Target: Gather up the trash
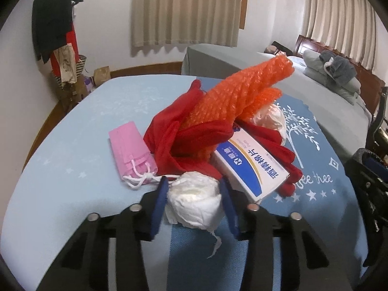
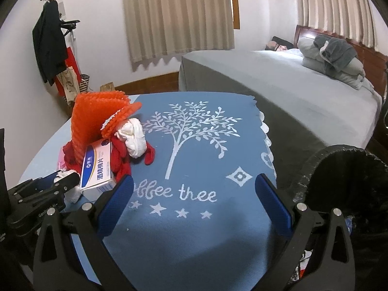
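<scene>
A trash pile sits on the blue tablecloth (image 1: 72, 150): orange bubble wrap (image 1: 237, 97), red cloth (image 1: 184, 140), a white-and-blue box (image 1: 252, 167), a pink mask packet (image 1: 131, 152) and a second tissue wad (image 1: 271, 118). My left gripper (image 1: 194, 194) is shut on a crumpled white tissue wad (image 1: 194, 201) at the pile's near edge. My right gripper (image 2: 194, 191) is open and empty above the tree print (image 2: 191, 131), right of the pile (image 2: 101, 131). The left gripper also shows in the right wrist view (image 2: 65, 181).
A bin lined with a black bag (image 2: 339, 177) stands at the table's right edge, next to my right gripper. A grey bed (image 2: 291, 89) with pillows lies behind. A coat rack (image 2: 51, 43) stands at the far left wall.
</scene>
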Motion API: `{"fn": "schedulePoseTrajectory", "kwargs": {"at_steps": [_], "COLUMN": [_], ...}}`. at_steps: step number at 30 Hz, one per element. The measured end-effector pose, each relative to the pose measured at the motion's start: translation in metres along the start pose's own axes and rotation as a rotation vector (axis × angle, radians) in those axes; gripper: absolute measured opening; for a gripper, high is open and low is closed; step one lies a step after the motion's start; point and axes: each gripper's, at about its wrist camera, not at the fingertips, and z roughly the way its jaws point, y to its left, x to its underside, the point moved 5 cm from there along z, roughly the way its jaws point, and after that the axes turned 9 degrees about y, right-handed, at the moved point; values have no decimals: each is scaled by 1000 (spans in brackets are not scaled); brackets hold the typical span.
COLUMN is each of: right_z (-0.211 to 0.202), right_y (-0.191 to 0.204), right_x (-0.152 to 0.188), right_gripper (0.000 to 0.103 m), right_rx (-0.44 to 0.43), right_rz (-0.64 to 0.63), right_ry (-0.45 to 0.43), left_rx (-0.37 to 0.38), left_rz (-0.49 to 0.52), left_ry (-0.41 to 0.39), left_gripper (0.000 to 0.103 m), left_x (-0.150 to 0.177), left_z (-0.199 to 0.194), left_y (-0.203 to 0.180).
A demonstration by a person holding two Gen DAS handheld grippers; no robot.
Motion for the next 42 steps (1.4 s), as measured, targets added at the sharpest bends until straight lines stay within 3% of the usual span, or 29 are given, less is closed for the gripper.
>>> {"fn": "schedulePoseTrajectory", "kwargs": {"at_steps": [4,16,18,24,42], "right_z": [-1,8,11,22,54], "right_y": [9,66,78,99,126], "right_x": [-3,-5,-4,-1,2], "right_gripper": [97,96,83,67,67], "right_rx": [-20,-159,-185,-227,-221], "right_rz": [-13,-98,-125,-169,-199], "right_ry": [-4,12,26,72,180], "left_rx": [8,-60,-68,-69,-57], "left_rz": [-3,-33,-33,-42,-53], "left_ry": [-8,-54,-55,-62,-67], "left_gripper": [33,33,33,33,33], "left_x": [1,3,4,2,1], "left_z": [-9,-28,-28,-29,-28], "left_y": [3,39,44,52,59]}}
